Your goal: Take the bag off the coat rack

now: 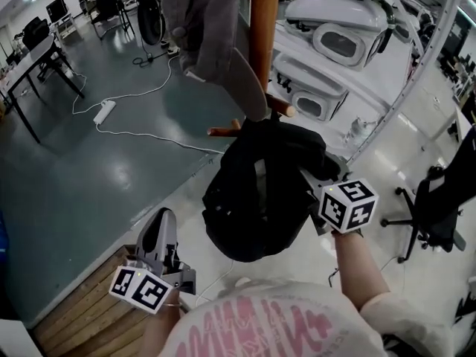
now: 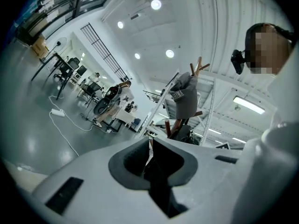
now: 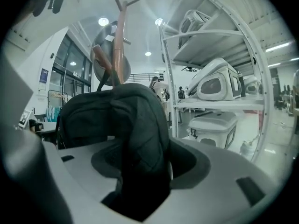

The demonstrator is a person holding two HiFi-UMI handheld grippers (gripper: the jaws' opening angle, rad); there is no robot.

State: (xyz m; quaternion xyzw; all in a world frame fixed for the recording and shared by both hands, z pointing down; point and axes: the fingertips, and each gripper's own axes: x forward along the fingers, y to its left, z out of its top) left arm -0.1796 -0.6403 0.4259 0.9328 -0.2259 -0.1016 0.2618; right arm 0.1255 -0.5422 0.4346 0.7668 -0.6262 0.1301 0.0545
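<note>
Hanging low on the rack (image 1: 262,21), against its post and just under two short pegs (image 1: 223,132), the bag (image 1: 256,192) is not yet off. The right gripper (image 1: 318,183) is at the bag's right side, its fingers pinching a thick fold of the black fabric. The step in hand looks like securing that grip. The next move calls for lifting the bag up and outward until it clears its peg; the bag hides which peg bears it, so I cannot say which. The left gripper (image 1: 160,229) hangs low and well apart, its fingers pressed together on nothing. Counted: one bag, one rack, two pegs near the bag, one grey garment (image 1: 208,28) higher up, two grippers.
</note>
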